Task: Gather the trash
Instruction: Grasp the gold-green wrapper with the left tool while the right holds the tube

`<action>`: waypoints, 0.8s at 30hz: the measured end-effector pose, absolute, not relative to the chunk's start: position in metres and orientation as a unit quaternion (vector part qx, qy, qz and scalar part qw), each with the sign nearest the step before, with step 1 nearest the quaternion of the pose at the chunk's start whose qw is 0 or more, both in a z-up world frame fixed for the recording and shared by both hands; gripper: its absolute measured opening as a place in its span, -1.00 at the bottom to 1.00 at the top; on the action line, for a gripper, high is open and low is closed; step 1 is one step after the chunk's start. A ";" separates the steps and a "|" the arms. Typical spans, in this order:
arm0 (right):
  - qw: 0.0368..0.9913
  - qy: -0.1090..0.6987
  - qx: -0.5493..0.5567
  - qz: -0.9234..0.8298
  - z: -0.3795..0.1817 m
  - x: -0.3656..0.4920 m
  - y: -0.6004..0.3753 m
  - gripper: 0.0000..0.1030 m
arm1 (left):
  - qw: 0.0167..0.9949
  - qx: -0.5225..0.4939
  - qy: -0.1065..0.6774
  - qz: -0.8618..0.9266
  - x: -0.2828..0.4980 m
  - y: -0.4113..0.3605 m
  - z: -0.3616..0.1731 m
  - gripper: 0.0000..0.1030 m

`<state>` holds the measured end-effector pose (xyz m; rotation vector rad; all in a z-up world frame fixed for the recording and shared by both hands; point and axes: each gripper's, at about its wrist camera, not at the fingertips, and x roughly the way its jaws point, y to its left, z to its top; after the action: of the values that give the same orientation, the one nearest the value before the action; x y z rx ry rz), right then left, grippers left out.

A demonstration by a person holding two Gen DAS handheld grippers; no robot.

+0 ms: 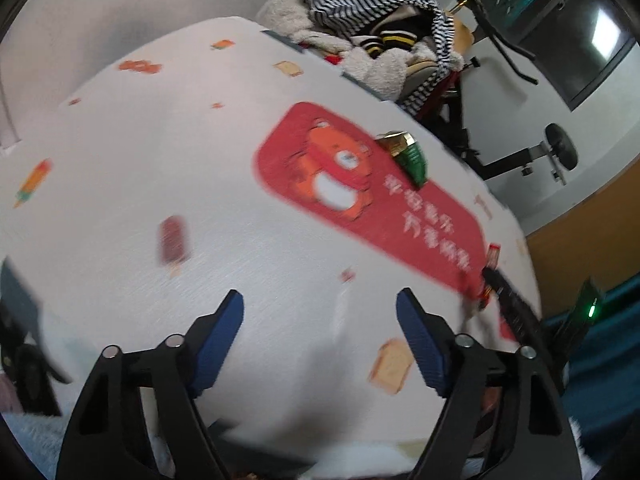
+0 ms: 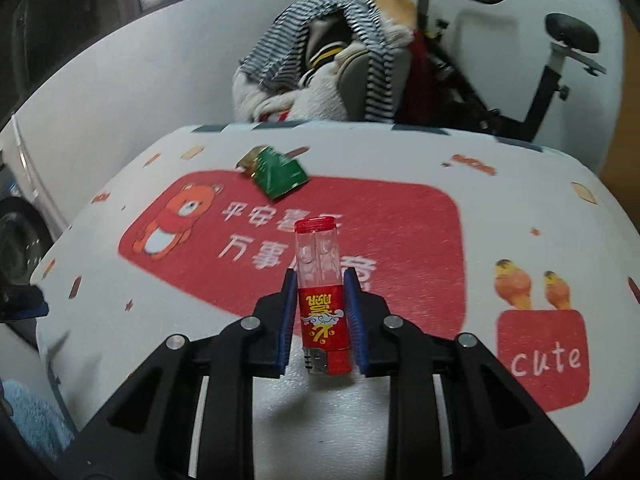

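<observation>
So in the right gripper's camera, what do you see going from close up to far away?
Right gripper holding the lighter → red bear picture on the tablecloth → green packet → pile of clothes.

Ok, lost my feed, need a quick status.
Right gripper shut on lighter. Left gripper open, empty. Green wrapper on table, nothing blocking.

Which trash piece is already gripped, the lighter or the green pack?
The red lighter: the right gripper is shut on it, lifted off the cloth. The green pack lies untouched farther back; the left gripper is empty.
</observation>
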<state>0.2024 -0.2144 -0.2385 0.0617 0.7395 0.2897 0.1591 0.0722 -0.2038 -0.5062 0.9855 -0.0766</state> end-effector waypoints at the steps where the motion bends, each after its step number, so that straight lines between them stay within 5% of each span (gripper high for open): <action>1: 0.922 0.359 0.031 0.140 -0.238 0.203 -0.216 -0.49 | 0.849 -0.245 0.466 -0.046 0.171 0.068 -0.204 0.36; 5: 0.921 0.360 0.041 0.140 -0.239 0.203 -0.220 -0.49 | 0.835 -0.277 0.469 -0.078 0.224 0.050 -0.208 0.13; 17: 0.923 0.358 0.076 0.118 -0.239 0.205 -0.238 -0.51 | 0.841 -0.237 0.486 -0.022 0.393 -0.025 -0.219 0.36; 23: 0.920 0.362 0.094 0.119 -0.239 0.208 -0.246 -0.52 | 0.842 -0.168 0.513 0.007 0.427 -0.048 -0.235 0.35; 24: 0.919 0.362 0.097 0.121 -0.239 0.208 -0.247 -0.52 | 0.839 -0.158 0.521 0.007 0.428 -0.049 -0.238 0.21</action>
<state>0.2083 -0.2471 -0.2394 0.1992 0.7451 0.2488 0.4275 -0.0493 -0.2384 -0.3347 1.1011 0.0152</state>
